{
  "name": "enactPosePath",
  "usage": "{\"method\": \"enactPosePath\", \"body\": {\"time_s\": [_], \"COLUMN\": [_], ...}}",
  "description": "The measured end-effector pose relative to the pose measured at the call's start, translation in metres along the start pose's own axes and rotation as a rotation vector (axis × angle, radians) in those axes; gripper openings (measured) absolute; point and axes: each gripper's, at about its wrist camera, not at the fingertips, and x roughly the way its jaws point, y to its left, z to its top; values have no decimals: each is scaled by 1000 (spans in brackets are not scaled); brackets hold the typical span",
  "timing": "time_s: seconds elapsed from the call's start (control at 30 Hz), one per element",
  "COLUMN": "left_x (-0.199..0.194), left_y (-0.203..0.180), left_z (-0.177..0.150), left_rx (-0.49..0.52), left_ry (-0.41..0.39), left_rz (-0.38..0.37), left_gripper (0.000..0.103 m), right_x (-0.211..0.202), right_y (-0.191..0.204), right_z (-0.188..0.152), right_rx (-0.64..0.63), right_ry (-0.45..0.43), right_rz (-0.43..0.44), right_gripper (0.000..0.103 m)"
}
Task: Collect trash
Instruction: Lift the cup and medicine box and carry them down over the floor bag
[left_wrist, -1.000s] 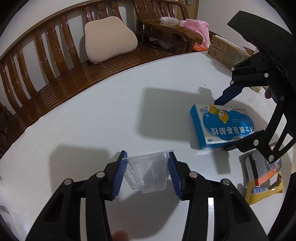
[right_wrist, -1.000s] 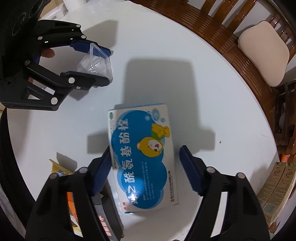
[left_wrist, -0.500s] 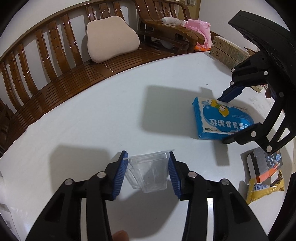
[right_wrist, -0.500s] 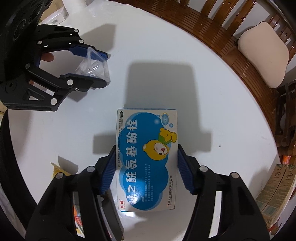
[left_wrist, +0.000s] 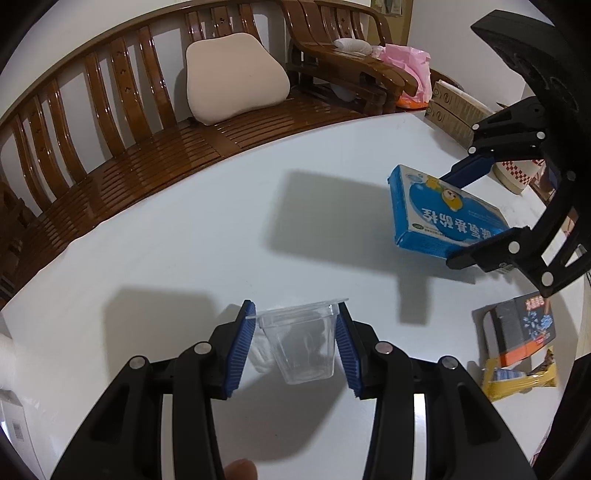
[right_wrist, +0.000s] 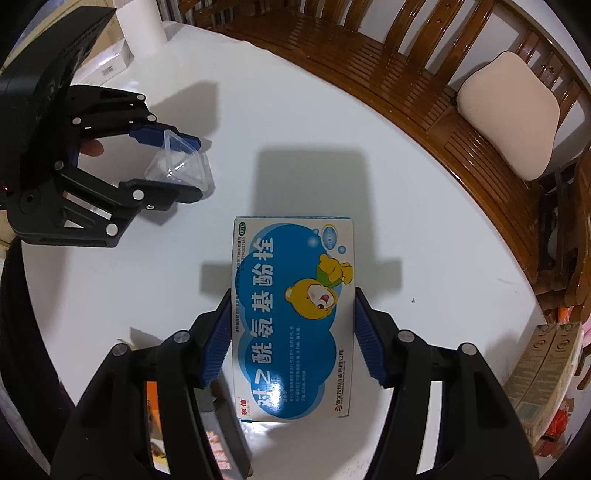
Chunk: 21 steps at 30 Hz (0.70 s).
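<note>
Right gripper (right_wrist: 291, 332) clamped on a blue medicine box (right_wrist: 291, 317), apparently lifted above the white tabletop (right_wrist: 406, 206), left gripper (right_wrist: 181, 166) pinching a clear plastic cup (right_wrist: 177, 168) toward the tabletop's left edge

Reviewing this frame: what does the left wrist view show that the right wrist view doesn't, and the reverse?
Only the left wrist view shows the pink bag on the far chair, the checkered paper cup and the yellow wrapper. Only the right wrist view shows the white roll at the table's far edge. Both show the left gripper shut on the clear plastic cup, the right gripper shut on the blue medicine box, the white table and the beige cushion.
</note>
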Motion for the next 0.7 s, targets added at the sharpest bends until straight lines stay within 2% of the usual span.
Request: {"method": "enactPosePath", "body": {"time_s": [0.43,0.7], "left_x": [-44,-74], "left_y": [-25,-51], "left_z": [-1,-15], "left_rx": [-63,-94], "left_ry": [-14,-19], "left_rz": [67,83], "left_gripper": [42,42], "right_x": [-44,-67], "right_y": [11,31], "right_z": [1,-16], "right_rx": [25,50], "right_ry": [-49,-74], "right_rz": [-18,-27], "right_gripper": [60,60]}}
